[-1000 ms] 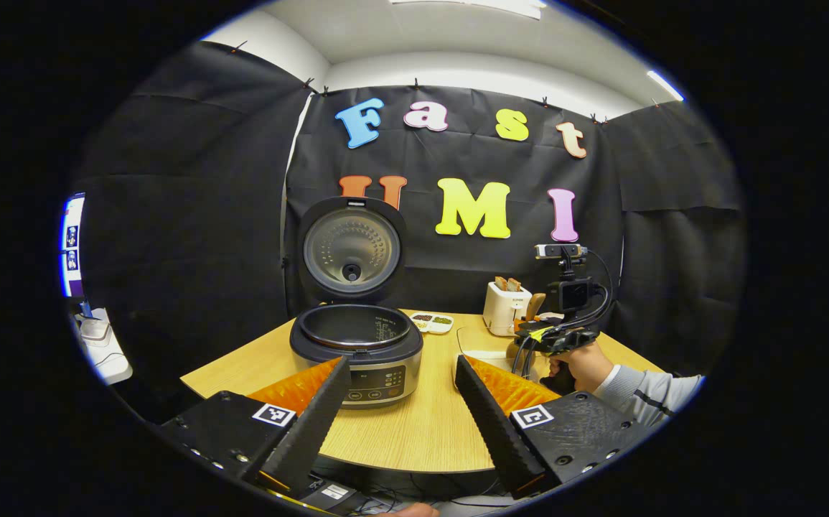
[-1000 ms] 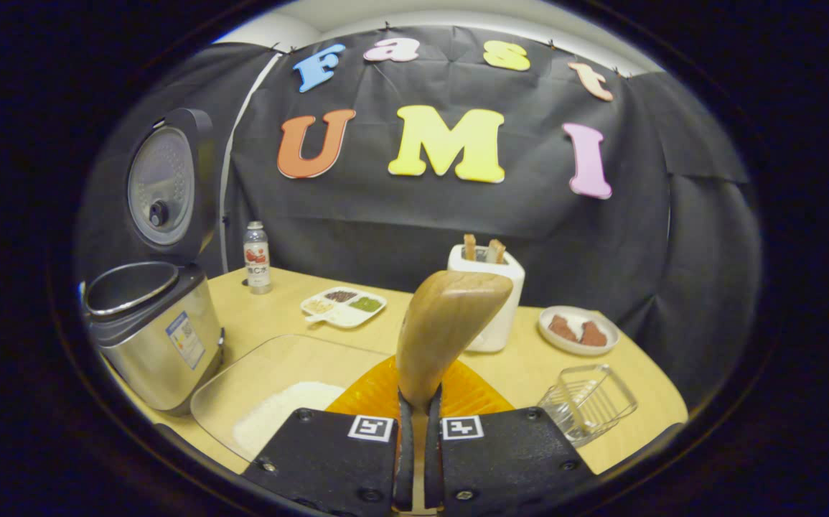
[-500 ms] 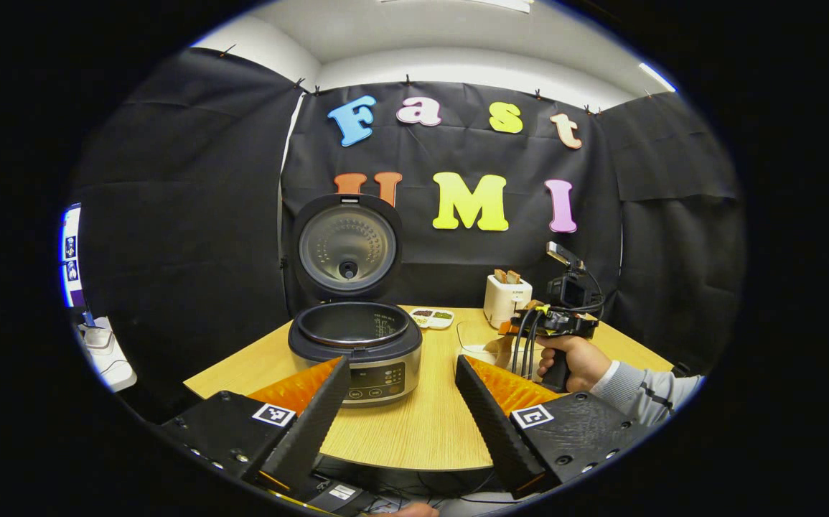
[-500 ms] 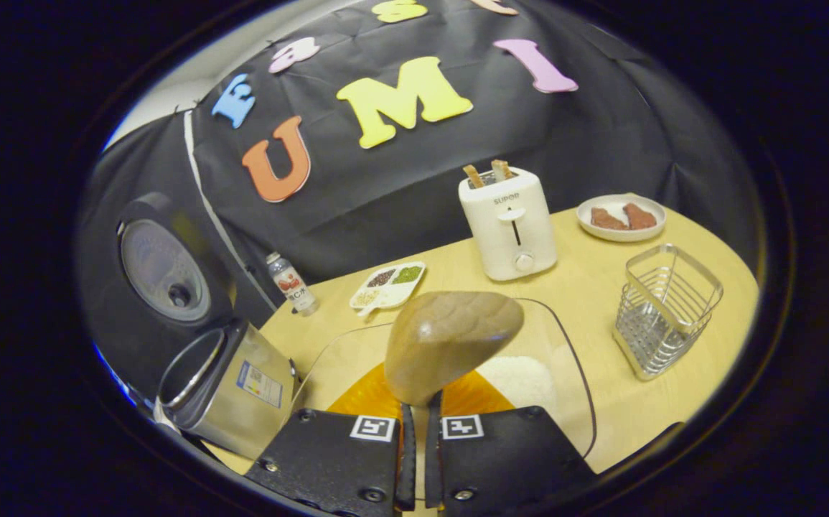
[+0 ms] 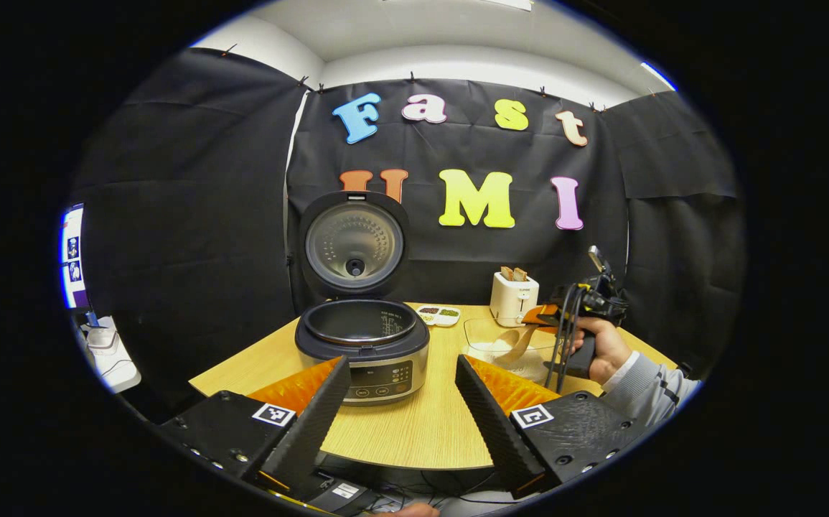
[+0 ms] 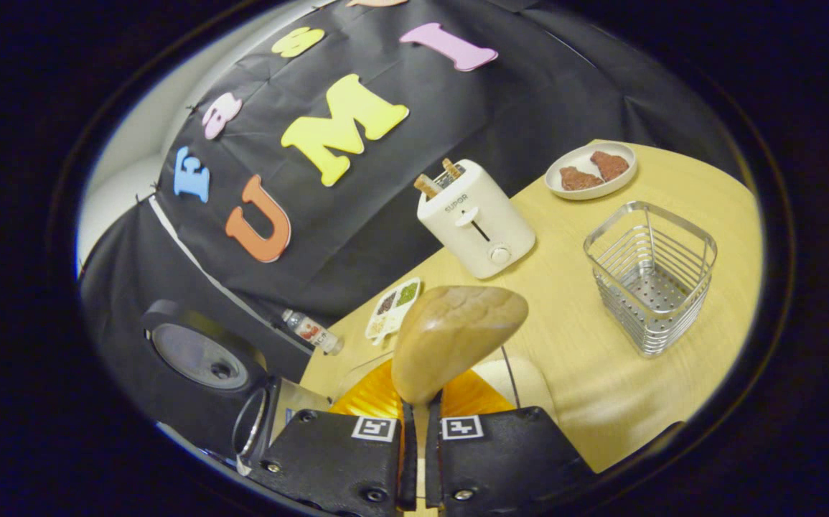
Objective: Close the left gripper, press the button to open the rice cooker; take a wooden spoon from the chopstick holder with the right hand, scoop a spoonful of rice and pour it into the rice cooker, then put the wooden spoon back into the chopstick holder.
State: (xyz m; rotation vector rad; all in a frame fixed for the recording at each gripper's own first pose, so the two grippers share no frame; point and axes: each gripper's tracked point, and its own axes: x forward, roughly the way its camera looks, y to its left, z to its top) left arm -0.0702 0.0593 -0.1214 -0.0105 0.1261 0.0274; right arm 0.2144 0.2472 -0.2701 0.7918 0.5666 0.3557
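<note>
On the desk (image 5: 414, 424), the rice cooker (image 5: 362, 345) stands near the left edge with its lid (image 5: 354, 244) swung up and the pot open; nothing stands between it and the glass tray (image 5: 504, 343) of rice (image 5: 494, 350) just to its right. Behind the tray, toward the back edge, sit a small divided dish (image 5: 438, 314) of grains and a white toaster (image 6: 475, 219) with two slices poking out of its slots. In the right gripper view a small bottle (image 6: 311, 332) lies beyond the cooker by the wall cloth, a plate (image 6: 589, 171) with two brown pieces sits at the far corner, and a wire chopstick holder (image 6: 649, 276) stands apart from the toaster nearer the right edge. The left gripper (image 5: 401, 398) hangs at the front edge of the desk, its fingers spread wide and holding nothing, aimed at the cooker's control panel. The right gripper (image 6: 419, 459) is tilted steeply, rolled so the desk slants across its view; a hand (image 5: 601, 352) in a grey striped sleeve (image 5: 647, 391) grips its handle at the right edge of the desk, cables trailing below. Its fingers are clamped together on the handle of the wooden spoon (image 6: 450, 337), whose bowl points down over the tray, seemingly at the rice, though contact cannot be told. The toaster carries the word SUPOR on its front; the labels on the cooker and the bottle are too small to read.
</note>
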